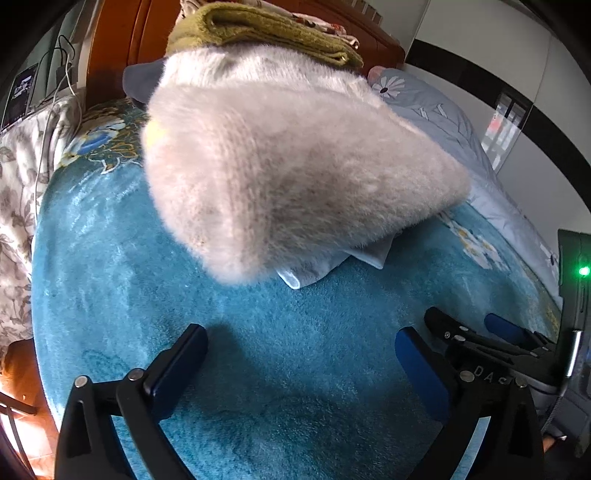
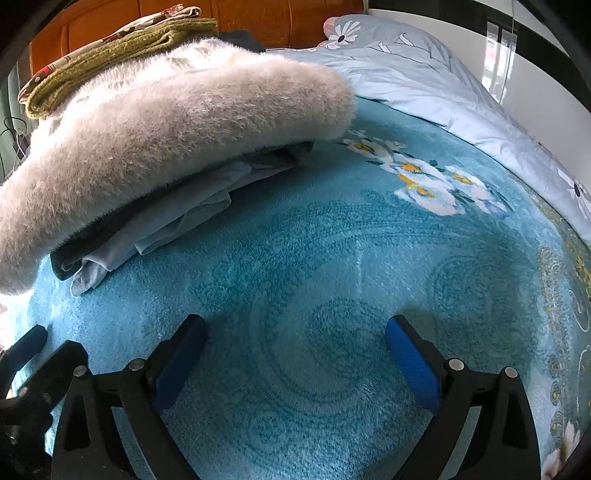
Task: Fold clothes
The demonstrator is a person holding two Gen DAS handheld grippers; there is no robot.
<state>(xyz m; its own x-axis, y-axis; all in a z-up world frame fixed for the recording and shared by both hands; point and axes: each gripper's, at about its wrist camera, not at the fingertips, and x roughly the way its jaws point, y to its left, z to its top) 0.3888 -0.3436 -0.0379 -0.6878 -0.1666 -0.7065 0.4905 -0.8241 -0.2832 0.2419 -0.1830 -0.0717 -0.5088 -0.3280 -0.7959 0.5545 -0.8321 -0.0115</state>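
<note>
A folded fluffy pale grey-pink sweater (image 1: 280, 162) lies on top of a stack on the teal bed blanket (image 1: 258, 350); it also shows in the right wrist view (image 2: 155, 125). Under it lie a light blue garment (image 2: 166, 225) and a dark one (image 2: 85, 243). The light blue corner pokes out in the left wrist view (image 1: 325, 264). My left gripper (image 1: 301, 360) is open and empty, just in front of the stack. My right gripper (image 2: 295, 350) is open and empty, over bare blanket to the right of the stack. The right gripper also shows in the left wrist view (image 1: 476, 332).
An olive green folded knit (image 1: 266, 29) and a floral cloth lie behind the sweater, against the orange wooden headboard (image 2: 266, 22). A pale blue daisy-print duvet (image 2: 424, 85) lies along the right. Cables and a floral cloth (image 1: 22, 192) are at the left bed edge.
</note>
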